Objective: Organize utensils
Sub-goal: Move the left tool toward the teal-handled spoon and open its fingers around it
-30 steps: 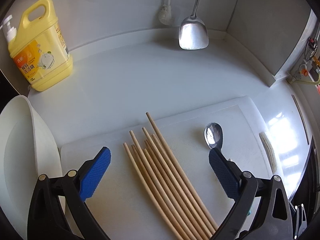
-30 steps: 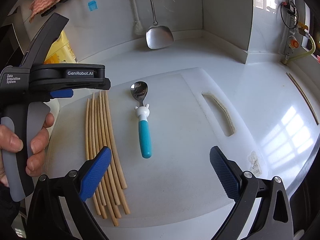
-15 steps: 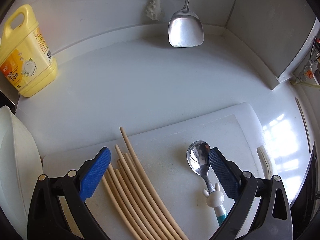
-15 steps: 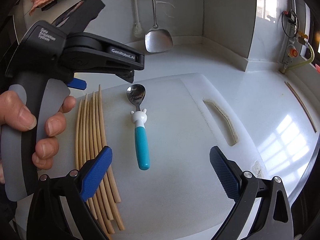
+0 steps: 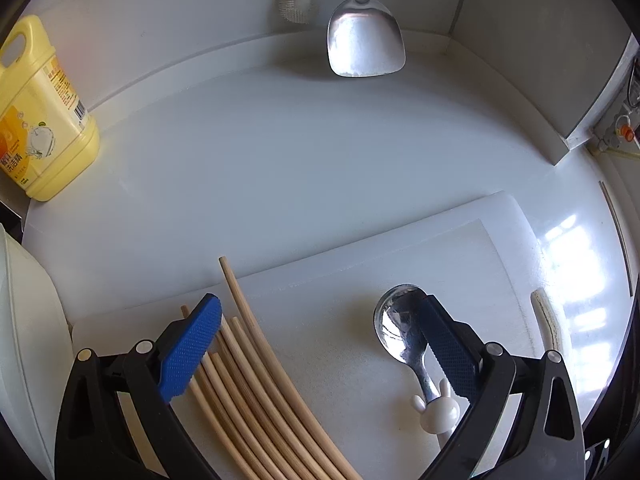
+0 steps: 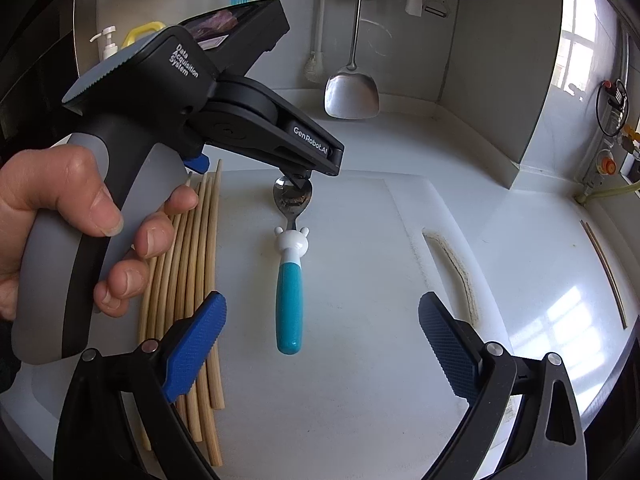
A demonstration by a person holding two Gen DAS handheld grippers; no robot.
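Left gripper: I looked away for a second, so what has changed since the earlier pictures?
The left gripper has pulled back and risen from over the chopsticks, swinging right toward the spoon. It took hold of nothing; its jaws stay open. The right gripper stays open and hardly moved. Chopsticks and spoon lie unmoved on the cutting board.

We see a bundle of wooden chopsticks (image 6: 192,264) lying side by side near the left edge of the white cutting board (image 6: 360,360); a spoon (image 6: 290,276) with teal handle and white bunny collar lies flat at the board's middle, bowl toward its far edge.
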